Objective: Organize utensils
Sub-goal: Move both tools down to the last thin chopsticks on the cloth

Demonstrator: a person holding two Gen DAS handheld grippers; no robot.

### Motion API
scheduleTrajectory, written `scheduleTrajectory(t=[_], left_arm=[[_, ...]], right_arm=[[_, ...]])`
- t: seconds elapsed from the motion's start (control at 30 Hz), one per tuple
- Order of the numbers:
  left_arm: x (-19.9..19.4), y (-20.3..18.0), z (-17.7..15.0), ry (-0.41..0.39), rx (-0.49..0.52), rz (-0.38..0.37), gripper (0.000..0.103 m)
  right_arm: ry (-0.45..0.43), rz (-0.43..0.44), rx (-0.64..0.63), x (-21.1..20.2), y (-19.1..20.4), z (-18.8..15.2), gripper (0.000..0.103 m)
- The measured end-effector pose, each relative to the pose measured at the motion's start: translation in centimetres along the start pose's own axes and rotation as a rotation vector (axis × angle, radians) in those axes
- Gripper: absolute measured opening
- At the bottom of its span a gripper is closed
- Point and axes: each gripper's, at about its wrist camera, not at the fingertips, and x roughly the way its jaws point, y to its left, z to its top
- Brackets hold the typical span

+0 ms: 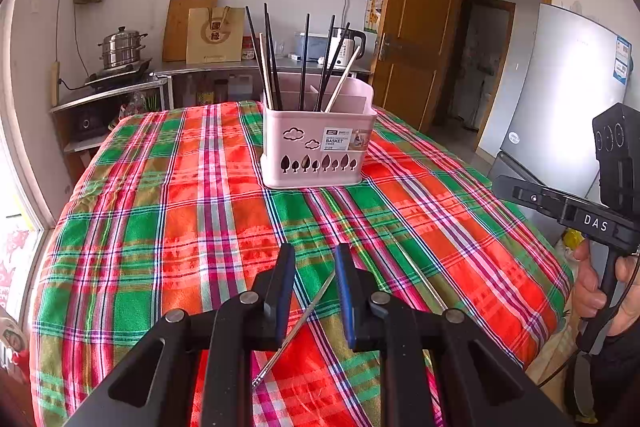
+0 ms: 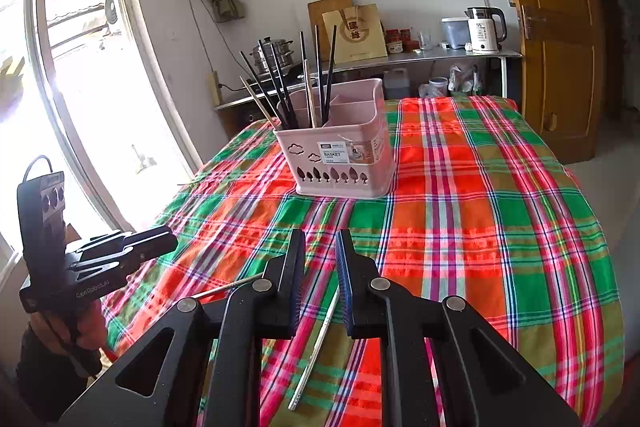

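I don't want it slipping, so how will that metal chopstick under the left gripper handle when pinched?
The metal chopstick looks thin, smooth and shiny, so probably slippery and stiff. Lying flat on the soft plaid cloth, it may roll or press in when pinched.

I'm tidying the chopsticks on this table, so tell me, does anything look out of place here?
Yes. Two metal chopsticks lie loose on the plaid tablecloth, one under the left gripper at, one under the right gripper at. The other chopsticks stand upright in the pink basket.
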Motion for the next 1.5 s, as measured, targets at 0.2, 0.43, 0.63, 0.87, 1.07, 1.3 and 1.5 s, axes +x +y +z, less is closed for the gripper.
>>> scheduleTrajectory(t=[0.2, 0.43, 0.63, 0.87, 1.07, 1.3, 1.5], left_arm=[[1.6, -0.1, -0.2, 0.034, 0.010, 0.001, 0.031], [5.2, -0.6, -0.4, 0.118, 0.057, -0.007, 0.031], [9.2, -1.6, -0.6, 0.213, 0.125, -0.017, 0.031], [13.2, -2.8, -0.9, 0.299, 0.191, 0.014, 0.031], [14.3, -2.9, -0.4, 0.296, 0.211, 0.040, 0.034], [14.4, 0.7, 0.6, 0.291, 0.090, 0.143, 0.033], [13.9, 3.7, 0.9, 0.297, 0.016, 0.186, 0.029]], right_arm=[[0.039, -0.005, 0.005, 1.5, -0.1, -0.7, 0.016], [0.096, -0.014, 0.026, 3.6, -0.8, -1.4, 0.016], [0.129, -0.014, 0.041, 5.0, -1.2, -2.0, 0.016], [0.169, -0.018, 0.044, 6.7, -1.5, -2.2, 0.016], [0.199, -0.021, 0.041, 8.2, -1.4, -2.2, 0.016], [0.247, -0.035, 0.002, 10.2, -0.9, -2.0, 0.016], [0.312, -0.084, -0.021, 12.5, -1.1, -1.9, 0.016]])
